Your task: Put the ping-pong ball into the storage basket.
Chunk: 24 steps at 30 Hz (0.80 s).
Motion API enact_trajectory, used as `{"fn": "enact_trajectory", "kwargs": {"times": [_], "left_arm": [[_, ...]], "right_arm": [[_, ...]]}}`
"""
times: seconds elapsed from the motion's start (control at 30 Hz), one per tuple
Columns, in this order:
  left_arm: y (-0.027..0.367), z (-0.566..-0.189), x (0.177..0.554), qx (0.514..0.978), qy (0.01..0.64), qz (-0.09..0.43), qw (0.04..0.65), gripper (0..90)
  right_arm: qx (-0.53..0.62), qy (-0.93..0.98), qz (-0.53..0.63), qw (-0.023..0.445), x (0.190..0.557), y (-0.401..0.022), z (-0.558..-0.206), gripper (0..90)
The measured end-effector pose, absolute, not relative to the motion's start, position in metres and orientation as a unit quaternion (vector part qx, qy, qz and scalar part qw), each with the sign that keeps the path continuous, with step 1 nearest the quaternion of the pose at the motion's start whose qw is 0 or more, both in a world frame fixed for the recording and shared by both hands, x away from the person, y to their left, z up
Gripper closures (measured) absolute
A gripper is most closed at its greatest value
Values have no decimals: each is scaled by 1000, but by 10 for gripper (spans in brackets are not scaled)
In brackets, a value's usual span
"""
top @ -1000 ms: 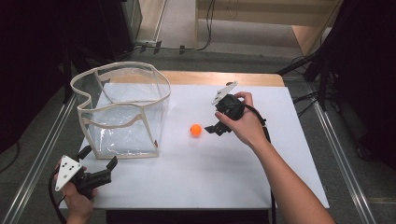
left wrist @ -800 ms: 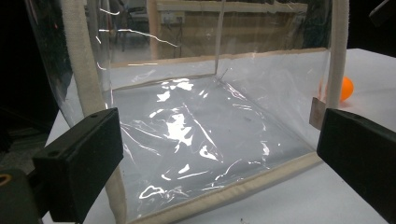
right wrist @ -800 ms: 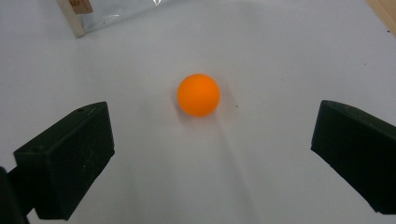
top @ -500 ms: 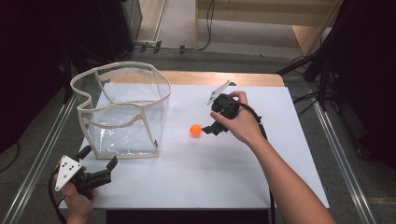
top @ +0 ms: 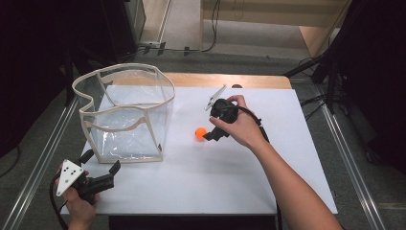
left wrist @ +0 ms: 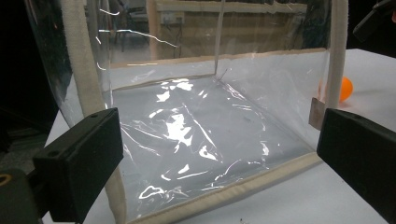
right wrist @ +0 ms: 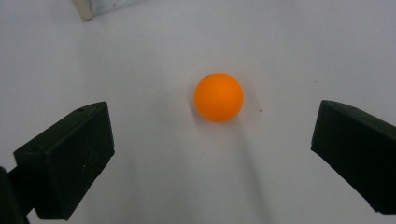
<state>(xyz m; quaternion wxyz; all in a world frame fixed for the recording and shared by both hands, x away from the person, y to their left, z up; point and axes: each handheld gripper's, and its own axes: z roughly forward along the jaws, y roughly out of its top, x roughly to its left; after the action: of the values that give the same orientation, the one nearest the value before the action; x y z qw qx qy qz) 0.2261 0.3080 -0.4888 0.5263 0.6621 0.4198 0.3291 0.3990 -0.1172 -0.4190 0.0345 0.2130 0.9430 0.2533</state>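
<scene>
Orange, small smooth plastic ball (right wrist: 219,97) sits loose on the white bench (top: 268,191), just right of the clear plastic bin with cream fabric trim (top: 125,115). Right gripper (right wrist: 212,154) hovers over it, fingers wide apart, holding nothing. Risk: one finger touching first could roll it away. Left gripper (top: 101,167) idle, fingers spread, empty.

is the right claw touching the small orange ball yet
Apart. The right gripper view shows the right claw open, white table visible between each jaw and the small orange ball.
</scene>
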Motion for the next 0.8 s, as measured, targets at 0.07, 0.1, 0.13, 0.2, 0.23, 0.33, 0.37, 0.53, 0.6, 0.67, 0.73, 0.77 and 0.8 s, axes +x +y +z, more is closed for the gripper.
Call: {"fn": "enact_trajectory", "kwargs": {"times": [0.07, 0.1, 0.13, 0.2, 0.23, 0.33, 0.37, 0.53, 0.6, 0.67, 0.73, 0.77, 0.8], "left_arm": [[308, -489, 226, 662, 420, 329, 526, 8], [308, -489, 226, 662, 420, 329, 527, 8], [308, -489, 226, 662, 420, 329, 526, 8], [308, -489, 226, 662, 420, 329, 526, 8], [308, -489, 226, 662, 420, 329, 527, 8], [308, -489, 226, 662, 419, 329, 526, 8], [308, -489, 226, 663, 419, 329, 526, 8], [307, -489, 226, 663, 418, 329, 526, 8], [307, -489, 226, 663, 419, 329, 526, 8], [307, -489, 226, 664, 418, 330, 526, 8], [307, -489, 226, 664, 418, 330, 525, 8], [307, -489, 226, 664, 418, 330, 525, 8], [307, -489, 226, 664, 418, 330, 525, 8]], "right_arm": [[213, 944, 249, 31, 400, -115, -421, 0], [209, 946, 247, 32, 401, -115, -421, 0], [208, 946, 246, 29, 401, -114, -422, 0], [211, 946, 243, 28, 402, -113, -423, 0], [208, 947, 245, 27, 402, -112, -423, 0], [208, 948, 240, 25, 403, -110, -425, 0], [207, 949, 238, 25, 404, -110, -425, 0], [207, 950, 234, 22, 406, -105, -426, 0], [208, 949, 234, 22, 407, -104, -426, 0], [208, 950, 233, 20, 408, -101, -426, 0], [206, 951, 230, 18, 409, -99, -427, 0], [205, 952, 227, 18, 410, -98, -428, 0], [202, 952, 230, 16, 410, -96, -429, 0]]}}
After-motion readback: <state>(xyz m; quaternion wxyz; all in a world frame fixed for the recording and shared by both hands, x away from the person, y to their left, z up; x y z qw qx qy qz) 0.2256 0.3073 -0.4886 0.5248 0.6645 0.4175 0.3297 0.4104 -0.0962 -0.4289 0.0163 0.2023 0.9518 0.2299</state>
